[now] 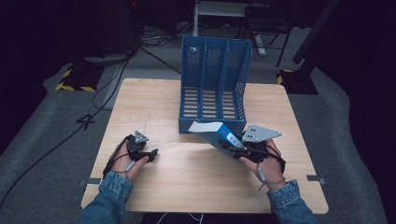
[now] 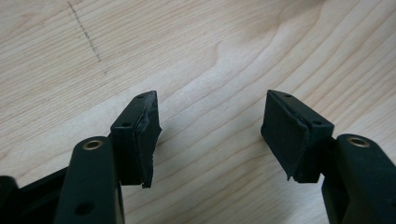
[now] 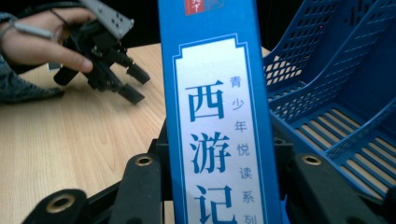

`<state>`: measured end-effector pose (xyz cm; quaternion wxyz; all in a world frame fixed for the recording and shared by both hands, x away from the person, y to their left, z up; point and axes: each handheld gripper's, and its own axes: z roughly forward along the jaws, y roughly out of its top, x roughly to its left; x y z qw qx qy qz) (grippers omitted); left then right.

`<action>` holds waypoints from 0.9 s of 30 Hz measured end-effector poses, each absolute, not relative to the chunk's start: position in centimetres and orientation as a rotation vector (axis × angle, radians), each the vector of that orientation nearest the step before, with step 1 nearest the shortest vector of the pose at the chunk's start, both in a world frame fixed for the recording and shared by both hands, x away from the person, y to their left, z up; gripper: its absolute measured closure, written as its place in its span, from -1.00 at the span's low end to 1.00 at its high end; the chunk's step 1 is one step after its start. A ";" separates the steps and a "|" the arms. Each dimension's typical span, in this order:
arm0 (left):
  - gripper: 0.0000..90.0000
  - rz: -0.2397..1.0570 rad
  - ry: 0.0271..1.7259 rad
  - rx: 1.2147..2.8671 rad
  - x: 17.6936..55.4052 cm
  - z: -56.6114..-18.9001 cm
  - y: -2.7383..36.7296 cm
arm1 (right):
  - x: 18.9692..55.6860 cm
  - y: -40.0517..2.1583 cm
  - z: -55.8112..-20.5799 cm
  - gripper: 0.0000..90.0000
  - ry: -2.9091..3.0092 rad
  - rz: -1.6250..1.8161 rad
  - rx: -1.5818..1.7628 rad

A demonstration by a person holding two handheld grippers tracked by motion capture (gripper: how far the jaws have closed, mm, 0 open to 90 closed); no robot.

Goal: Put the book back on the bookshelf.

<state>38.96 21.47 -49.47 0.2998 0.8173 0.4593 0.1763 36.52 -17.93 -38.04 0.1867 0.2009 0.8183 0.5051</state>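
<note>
Clamping the blue paperback book (image 3: 212,121) in our right gripper (image 1: 233,148), we've lifted it at frame centre; slotting into the blue plastic file rack (image 1: 212,84) remains, our left gripper (image 1: 150,154) gaping empty.

Left gripper (image 2: 210,135) jaws apart (nothing between); wooden table (image 2: 196,56) beneath
</note>
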 end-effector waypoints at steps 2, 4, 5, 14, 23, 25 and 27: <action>-0.22 0.456 1.225 2.152 39.1 -49.6 21.6 | 36.6 -18.2 -37.5 0.35 2.299 1.438 0.587; -0.28 0.456 1.223 2.143 39.2 -49.7 21.7 | 36.6 -18.5 -36.9 0.35 2.301 1.453 0.610; -0.28 0.450 1.218 2.126 39.3 -49.9 21.8 | 36.6 -18.6 -36.6 0.36 2.302 1.456 0.619; -0.43 0.457 1.179 2.096 40.0 -50.4 22.1 | 37.0 -19.9 -34.3 0.36 2.274 1.517 0.696; -0.43 0.461 1.193 2.090 40.3 -50.4 22.0 | 37.5 -21.4 -33.0 0.36 2.231 1.619 0.776; -0.43 0.459 1.192 2.095 40.3 -50.4 22.0 | 37.5 -21.5 -32.6 0.36 2.218 1.619 0.776; -0.44 0.458 1.194 2.091 40.3 -50.4 22.0 | 37.7 -21.8 -31.9 0.36 2.202 1.611 0.790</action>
